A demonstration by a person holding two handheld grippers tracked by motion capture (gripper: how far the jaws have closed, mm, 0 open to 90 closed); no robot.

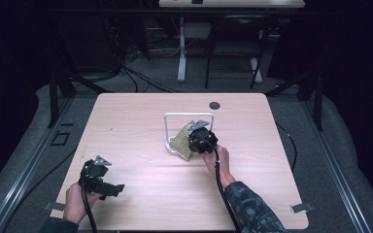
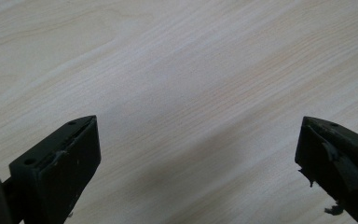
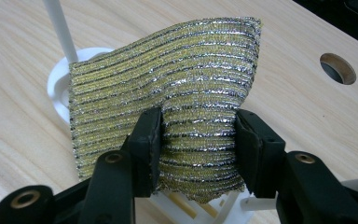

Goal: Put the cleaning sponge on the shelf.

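A gold and silver striped scouring cloth (image 1: pixel 181 141) leans against a white wire rack (image 1: pixel 189 115) near the table's middle. My right gripper (image 1: pixel 200 141) is shut on the cloth (image 3: pixel 168 70), whose lower part bulges between the two jaws of that gripper (image 3: pixel 198 122). The rack's white round base (image 3: pixel 56 86) sits behind the cloth's left edge. My left gripper (image 1: pixel 112 189) rests low at the front left of the table, far from the rack. It stands open (image 2: pixel 198 140) over bare wood with nothing between its jaws.
A round cable hole (image 1: pixel 214 105) lies in the light wooden table (image 1: pixel 141 121) behind the rack, and the same hole (image 3: pixel 338 68) shows to the cloth's right. Dark floor, cables and another table's legs (image 1: pixel 181 53) lie beyond the far edge.
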